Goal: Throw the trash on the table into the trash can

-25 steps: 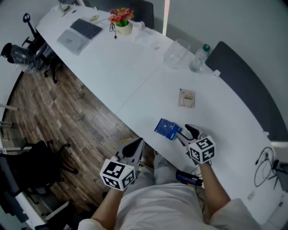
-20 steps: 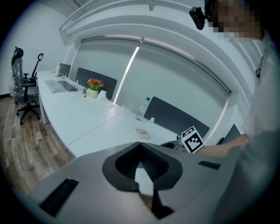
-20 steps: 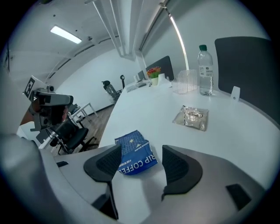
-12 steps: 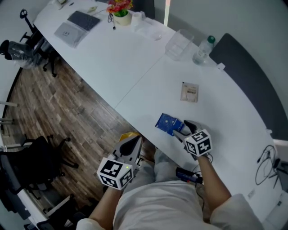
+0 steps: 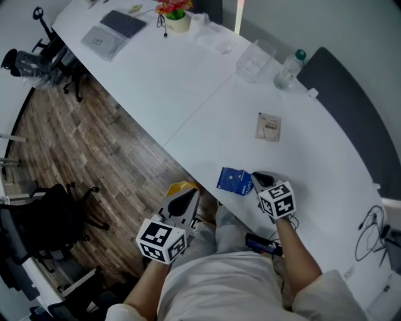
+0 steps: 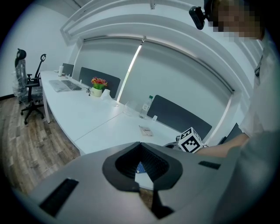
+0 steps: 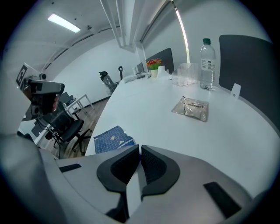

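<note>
A blue square packet (image 5: pixel 235 180) lies flat near the front edge of the white table (image 5: pixel 188 94); it also shows in the right gripper view (image 7: pixel 113 139). My right gripper (image 5: pixel 254 182) sits low at the packet's right edge. Its jaws have just been closing and now stand shut on the blue packet's near corner (image 7: pixel 140 148). A beige snack packet (image 5: pixel 268 126) lies farther back on the table (image 7: pixel 192 108). My left gripper (image 5: pixel 185 202) hangs off the table's front edge over the floor, open and empty (image 6: pixel 141 153).
At the back of the table stand a water bottle (image 5: pixel 287 70), a clear plastic container (image 5: pixel 254 59), a flower pot (image 5: pixel 177 15) and a laptop (image 5: pixel 109 34). A yellow object (image 5: pixel 180 188) shows under the table edge. Office chairs (image 5: pixel 37 63) stand on the wooden floor at the left.
My right gripper sank to the table at the blue packet's right edge and its jaws went from wide apart to shut there. The left gripper stayed put.
</note>
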{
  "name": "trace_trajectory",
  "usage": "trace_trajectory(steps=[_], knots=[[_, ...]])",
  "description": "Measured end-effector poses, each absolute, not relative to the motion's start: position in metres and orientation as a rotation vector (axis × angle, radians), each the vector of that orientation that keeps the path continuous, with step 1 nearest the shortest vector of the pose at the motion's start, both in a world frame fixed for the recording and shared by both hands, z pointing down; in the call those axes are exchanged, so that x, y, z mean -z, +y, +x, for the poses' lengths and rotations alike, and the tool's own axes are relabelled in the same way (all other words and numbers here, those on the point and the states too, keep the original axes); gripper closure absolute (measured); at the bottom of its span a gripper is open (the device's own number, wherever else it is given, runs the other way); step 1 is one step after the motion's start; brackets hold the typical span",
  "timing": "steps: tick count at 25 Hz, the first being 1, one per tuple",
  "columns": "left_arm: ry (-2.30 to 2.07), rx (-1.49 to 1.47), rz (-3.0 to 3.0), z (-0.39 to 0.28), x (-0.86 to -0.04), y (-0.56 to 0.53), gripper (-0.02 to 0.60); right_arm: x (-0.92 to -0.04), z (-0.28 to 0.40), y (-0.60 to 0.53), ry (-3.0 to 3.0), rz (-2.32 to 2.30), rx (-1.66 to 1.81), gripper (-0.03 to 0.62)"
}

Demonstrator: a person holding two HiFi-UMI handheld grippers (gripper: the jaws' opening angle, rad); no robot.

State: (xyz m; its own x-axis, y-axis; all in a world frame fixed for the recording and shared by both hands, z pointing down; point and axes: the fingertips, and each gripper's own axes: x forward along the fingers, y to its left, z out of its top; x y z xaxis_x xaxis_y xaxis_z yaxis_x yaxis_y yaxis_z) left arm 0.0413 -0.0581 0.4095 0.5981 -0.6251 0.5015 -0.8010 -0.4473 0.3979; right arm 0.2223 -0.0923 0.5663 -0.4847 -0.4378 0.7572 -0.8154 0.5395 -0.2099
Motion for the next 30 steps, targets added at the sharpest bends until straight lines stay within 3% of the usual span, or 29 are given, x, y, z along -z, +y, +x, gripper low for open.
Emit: trace_trajectory(steps=[30], knots=[[-1.293,-0.22,2.23,0.004,-0.367,-0.035,0.58,-0.456,0.195,-0.111,-2.395,1.141,-0.687,0.563]])
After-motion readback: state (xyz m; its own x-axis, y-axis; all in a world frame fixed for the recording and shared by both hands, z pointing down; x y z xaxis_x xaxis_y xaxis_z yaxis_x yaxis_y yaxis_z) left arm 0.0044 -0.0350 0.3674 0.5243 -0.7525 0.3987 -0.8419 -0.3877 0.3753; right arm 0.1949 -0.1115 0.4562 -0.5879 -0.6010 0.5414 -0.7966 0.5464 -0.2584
